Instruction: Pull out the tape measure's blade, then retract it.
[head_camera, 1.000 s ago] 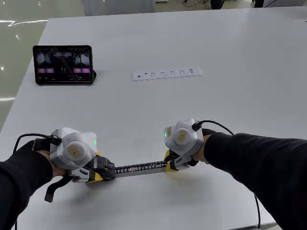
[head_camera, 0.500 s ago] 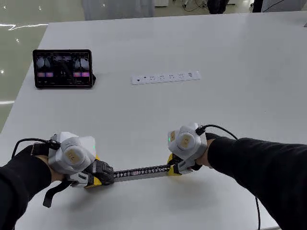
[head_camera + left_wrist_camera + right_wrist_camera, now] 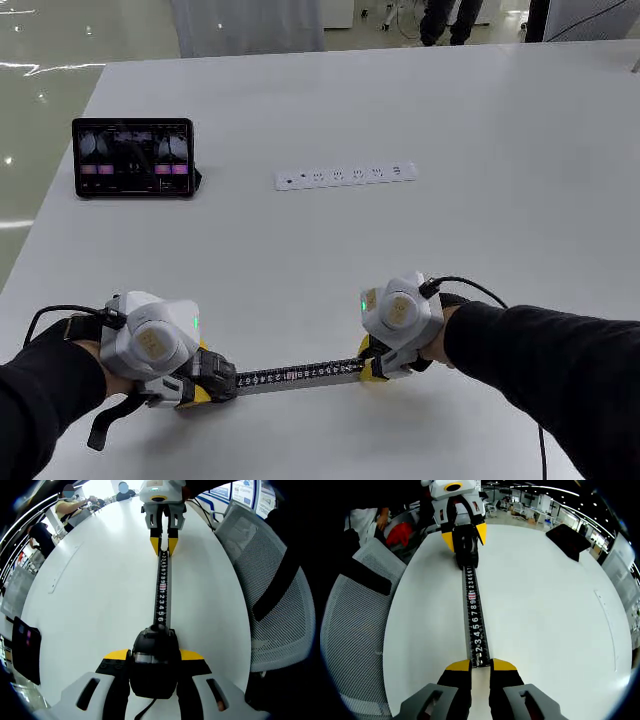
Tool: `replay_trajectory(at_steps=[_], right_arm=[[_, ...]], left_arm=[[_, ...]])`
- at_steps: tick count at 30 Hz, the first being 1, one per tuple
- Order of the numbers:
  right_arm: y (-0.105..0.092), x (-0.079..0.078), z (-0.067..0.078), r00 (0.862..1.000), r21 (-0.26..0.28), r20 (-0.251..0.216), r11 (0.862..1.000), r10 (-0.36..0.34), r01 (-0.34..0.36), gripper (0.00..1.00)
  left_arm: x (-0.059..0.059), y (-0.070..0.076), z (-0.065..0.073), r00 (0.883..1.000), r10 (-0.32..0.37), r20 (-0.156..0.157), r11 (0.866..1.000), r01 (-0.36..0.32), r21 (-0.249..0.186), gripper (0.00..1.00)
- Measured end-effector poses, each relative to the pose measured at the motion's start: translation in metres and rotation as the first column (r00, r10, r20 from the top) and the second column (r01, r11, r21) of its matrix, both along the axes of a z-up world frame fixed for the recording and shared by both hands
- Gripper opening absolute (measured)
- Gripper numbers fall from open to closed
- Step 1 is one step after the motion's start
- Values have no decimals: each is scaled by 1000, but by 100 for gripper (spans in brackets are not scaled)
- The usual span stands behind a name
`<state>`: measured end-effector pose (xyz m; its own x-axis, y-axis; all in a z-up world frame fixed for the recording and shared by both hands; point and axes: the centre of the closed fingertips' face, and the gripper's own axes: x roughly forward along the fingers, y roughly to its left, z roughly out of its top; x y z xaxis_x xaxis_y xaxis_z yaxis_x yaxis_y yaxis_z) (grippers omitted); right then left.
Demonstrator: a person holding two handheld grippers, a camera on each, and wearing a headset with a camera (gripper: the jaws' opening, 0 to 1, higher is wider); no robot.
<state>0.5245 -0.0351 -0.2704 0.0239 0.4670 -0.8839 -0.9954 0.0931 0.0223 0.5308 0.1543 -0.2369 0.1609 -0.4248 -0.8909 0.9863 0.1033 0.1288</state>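
The black tape measure case (image 3: pixel 216 378) rests on the white table (image 3: pixel 400 240) with my left gripper (image 3: pixel 205 384) shut on it. Its dark numbered blade (image 3: pixel 300 375) runs right along the table to my right gripper (image 3: pixel 368 369), which is shut on the blade's tip. In the left gripper view the case (image 3: pixel 155 665) sits between my yellow-tipped left gripper (image 3: pixel 155 655), and the blade (image 3: pixel 161 590) stretches away to the right gripper (image 3: pixel 164 544). In the right gripper view my right gripper (image 3: pixel 480 666) pinches the blade (image 3: pixel 472 615), which leads to the case (image 3: pixel 466 547) in the left gripper (image 3: pixel 464 532).
A tablet (image 3: pixel 132 157) stands at the table's back left. A white power strip (image 3: pixel 346 176) lies mid-table. A grey mesh chair (image 3: pixel 270 595) stands at the table's near edge, also in the right gripper view (image 3: pixel 355 630). People stand beyond the far end.
The right gripper has drawn a little farther right from the left one, and slightly more of the blade is out of the case. The head camera has shifted.
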Motion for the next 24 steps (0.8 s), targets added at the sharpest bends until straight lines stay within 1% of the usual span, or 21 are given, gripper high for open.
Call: replay_trajectory(at_steps=[24], right_arm=[[-22,-1,1,1000,-17,-5,1000,-23,23,8]], left_arm=[[-1,0,1,1000,-2,4,1000,2,13,30]])
